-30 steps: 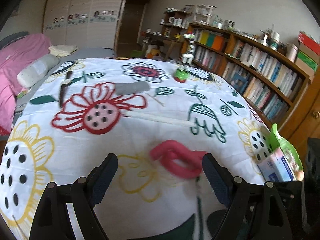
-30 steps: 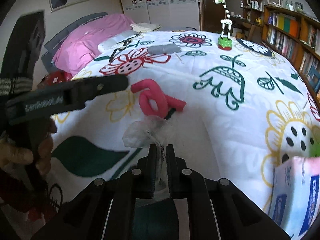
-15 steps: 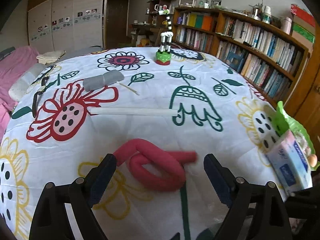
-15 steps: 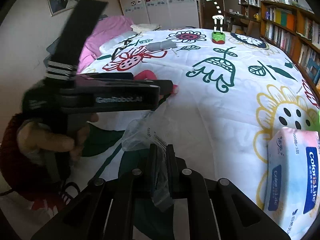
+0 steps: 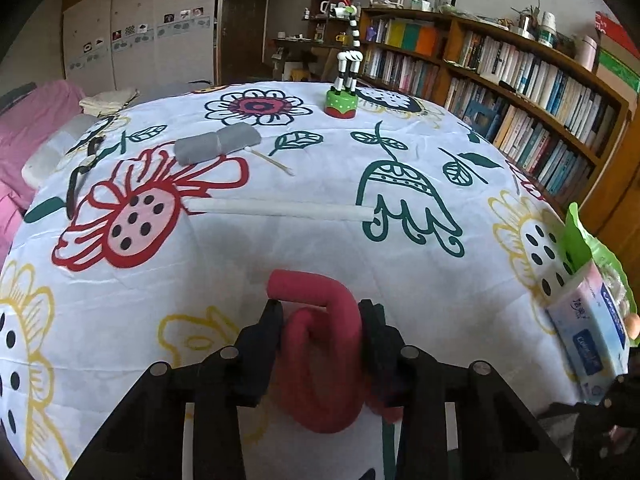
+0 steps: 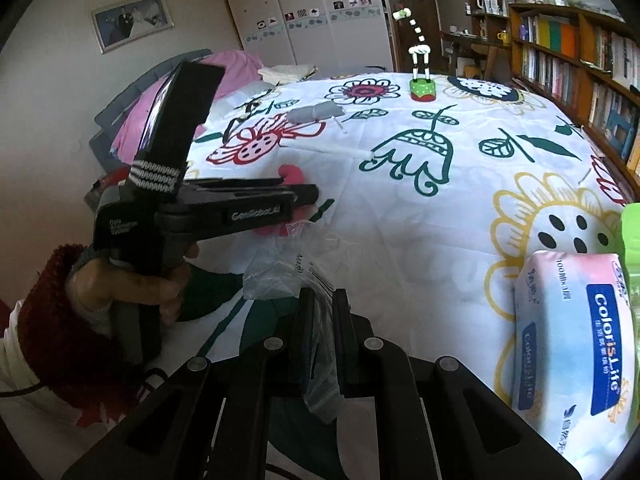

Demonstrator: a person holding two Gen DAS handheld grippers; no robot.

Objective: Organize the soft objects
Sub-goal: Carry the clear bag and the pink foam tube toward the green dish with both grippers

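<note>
- The left gripper (image 5: pixel 320 316) clamps the looped pink foam tube (image 5: pixel 320 360) low over the flower-print bedspread (image 5: pixel 400 264) (near its front edge).
- The right gripper (image 6: pixel 322 300) pinches a crinkly clear plastic bag (image 6: pixel 280 264).
- Lift the tube gently; squashy foam may spring loose.
- Hold the bag mouth wide before feeding it in.

tissue pack (image 6: pixel 576 356): "ColorisLife", "100" | left gripper (image 6: pixel 308 196): "GenRobot.AI"
</note>
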